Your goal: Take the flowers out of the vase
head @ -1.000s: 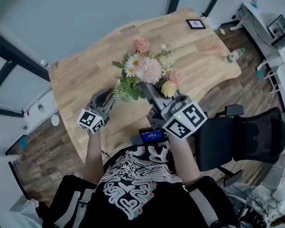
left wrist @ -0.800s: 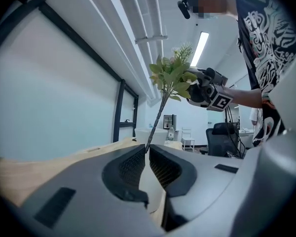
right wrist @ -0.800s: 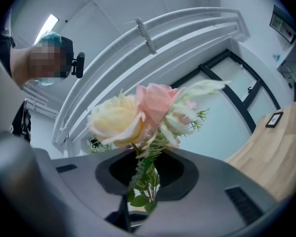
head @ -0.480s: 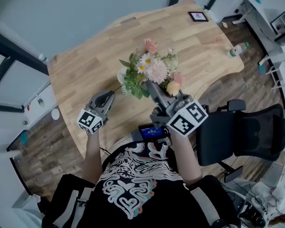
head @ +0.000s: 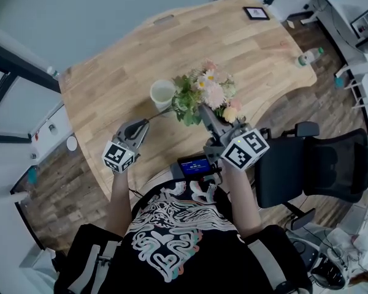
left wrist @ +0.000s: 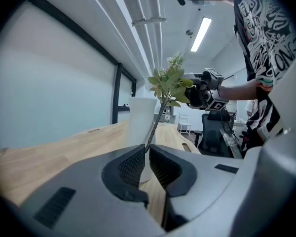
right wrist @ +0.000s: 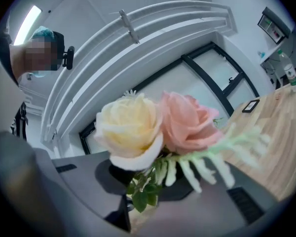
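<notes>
A white vase (head: 162, 94) stands upright on the wooden table (head: 110, 72), with nothing showing in its mouth. My right gripper (head: 207, 114) is shut on the stems of a bouquet (head: 216, 94) of pink, cream and white flowers, held just right of the vase. In the right gripper view a cream rose (right wrist: 130, 132) and a pink rose (right wrist: 187, 122) fill the space over the right gripper (right wrist: 143, 196). My left gripper (head: 142, 125) is shut on the thin stem (left wrist: 155, 127) of a green sprig (left wrist: 170, 83), with the vase (left wrist: 140, 120) right behind it.
A small framed picture (head: 256, 13) lies at the table's far side and a bottle (head: 308, 57) stands near its right edge. A black office chair (head: 319, 164) is at the right. A small lit screen (head: 193, 164) hangs at the person's chest.
Both grippers have sunk toward the table. The bouquet has come down and to the right, off the vase, whose open mouth now shows in full.
</notes>
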